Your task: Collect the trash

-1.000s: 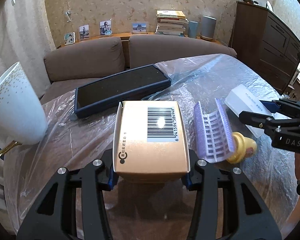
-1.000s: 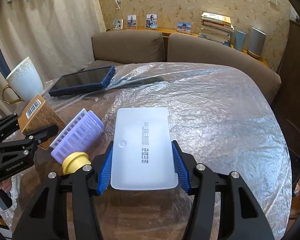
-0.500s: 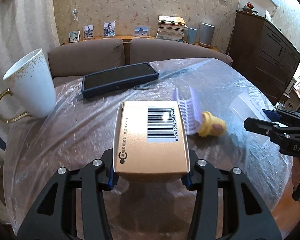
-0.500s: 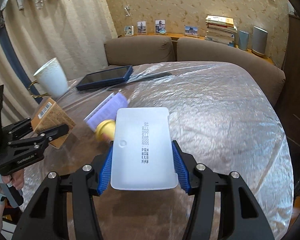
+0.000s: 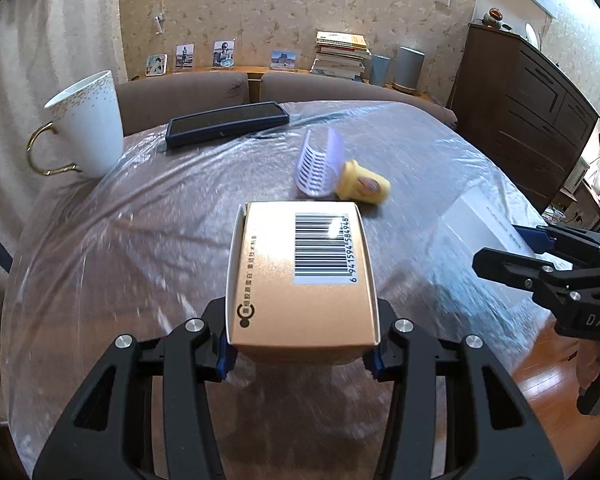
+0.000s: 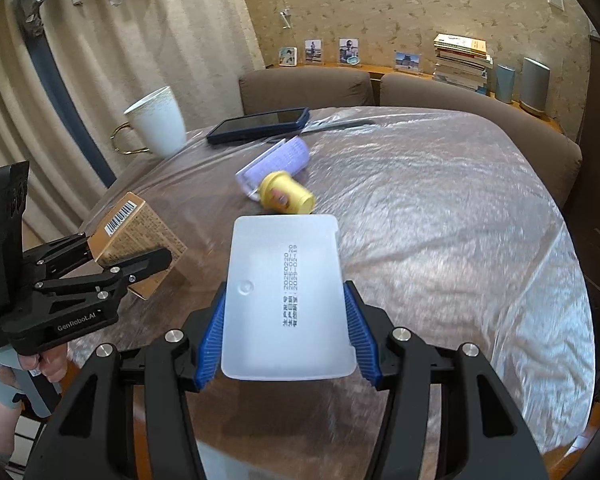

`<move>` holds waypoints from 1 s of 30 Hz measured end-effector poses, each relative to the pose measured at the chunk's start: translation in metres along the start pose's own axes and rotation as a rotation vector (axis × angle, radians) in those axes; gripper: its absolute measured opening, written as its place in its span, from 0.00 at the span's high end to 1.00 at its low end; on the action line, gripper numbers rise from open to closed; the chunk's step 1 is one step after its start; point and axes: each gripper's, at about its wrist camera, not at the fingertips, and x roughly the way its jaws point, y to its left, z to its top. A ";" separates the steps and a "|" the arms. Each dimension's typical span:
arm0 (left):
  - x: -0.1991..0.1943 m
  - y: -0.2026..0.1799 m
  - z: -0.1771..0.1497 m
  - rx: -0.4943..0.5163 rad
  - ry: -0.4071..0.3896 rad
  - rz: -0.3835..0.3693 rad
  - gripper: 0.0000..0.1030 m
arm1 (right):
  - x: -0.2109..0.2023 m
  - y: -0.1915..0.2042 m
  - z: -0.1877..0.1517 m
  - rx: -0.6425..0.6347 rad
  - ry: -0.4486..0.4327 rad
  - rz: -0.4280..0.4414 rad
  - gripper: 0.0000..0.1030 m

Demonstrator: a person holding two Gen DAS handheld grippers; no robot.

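While we hover over the plastic-covered worktop (image 5: 140, 240), our left tool (image 5: 302, 354) is pinching a gold barcoded carton (image 5: 302, 280), and the right tool (image 6: 286, 346) is clamped on a white plastic tray (image 6: 284, 300). Purple hair roller (image 5: 320, 166) and yellow cap (image 5: 364, 188) lie at 12 o'clock.

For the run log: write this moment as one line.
left tongs: shut on gold carton | right tongs: shut on white plastic tray | on table: purple comb, yellow cap, mug, tablet

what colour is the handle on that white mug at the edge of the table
Gold. The mug has a thin gold loop handle, clearest in the left wrist view.
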 end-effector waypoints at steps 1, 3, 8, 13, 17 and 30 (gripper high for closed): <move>-0.004 -0.002 -0.005 -0.007 0.001 -0.004 0.53 | -0.004 0.002 -0.004 -0.002 0.001 0.005 0.48; -0.010 -0.005 -0.012 -0.014 0.001 -0.009 0.53 | -0.010 0.006 -0.012 -0.007 0.002 0.014 0.48; -0.029 -0.015 -0.030 -0.018 -0.004 -0.015 0.53 | -0.028 0.015 -0.032 -0.022 0.009 0.038 0.48; -0.045 -0.025 -0.048 -0.019 -0.001 -0.021 0.53 | -0.043 0.022 -0.049 -0.041 0.025 0.059 0.48; -0.054 -0.034 -0.063 -0.010 0.012 -0.025 0.53 | -0.056 0.026 -0.066 -0.057 0.042 0.071 0.48; -0.064 -0.057 -0.100 0.008 0.071 -0.032 0.53 | -0.069 0.026 -0.107 -0.081 0.107 0.089 0.48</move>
